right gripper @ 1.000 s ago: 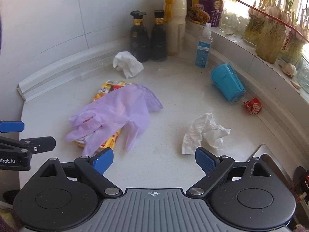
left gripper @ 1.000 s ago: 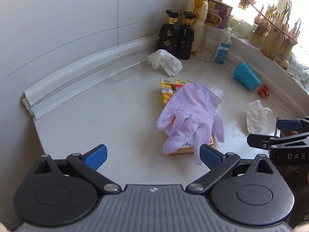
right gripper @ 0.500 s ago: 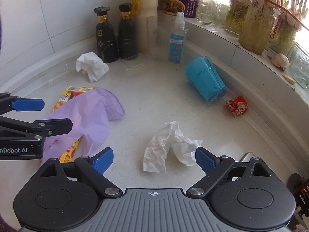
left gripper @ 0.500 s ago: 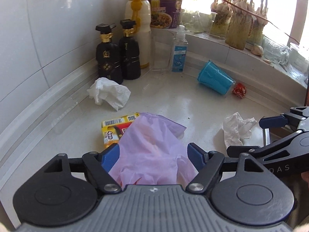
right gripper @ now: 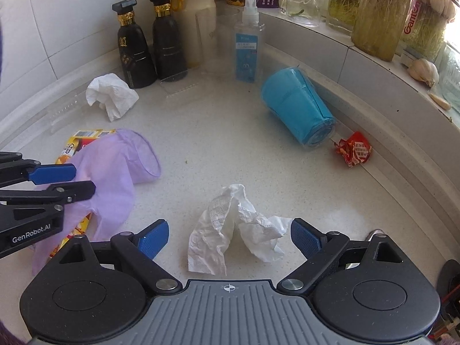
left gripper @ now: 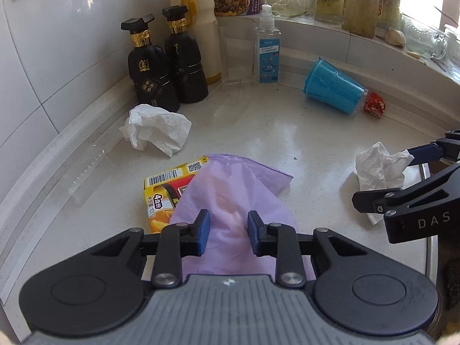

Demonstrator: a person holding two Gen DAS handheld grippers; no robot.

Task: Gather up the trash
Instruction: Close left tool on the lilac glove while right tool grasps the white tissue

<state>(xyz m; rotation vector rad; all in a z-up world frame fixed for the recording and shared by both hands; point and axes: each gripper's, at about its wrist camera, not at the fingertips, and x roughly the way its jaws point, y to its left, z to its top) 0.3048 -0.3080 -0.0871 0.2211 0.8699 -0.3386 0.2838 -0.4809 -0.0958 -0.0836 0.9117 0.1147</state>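
Purple glove, lying limp across a yellow food box near the front of the white counter. The left gripper has just been closing, and its blue pads now stand a narrow gap apart with a ridge of glove between them; whether they already pinch the film cannot be told for certain. The right gripper stands wide open, astride a crumpled tissue that its pads do not touch.

Progress, as judged: early. Nothing appears collected. Still lying on the counter are the glove, the box, this tissue, a second tissue in front of two black bottles, a tipped blue cup and a red wrapper beside the cup's mouth. No bin is in sight in either view.

View differences: the left wrist view alone shows the narrowed jaws over the glove. The right wrist view alone shows the glove's open cuff, its fingers trailing off the box towards the camera, and the near tissue whole; in the left view that tissue is partly hidden behind the right gripper's finger.
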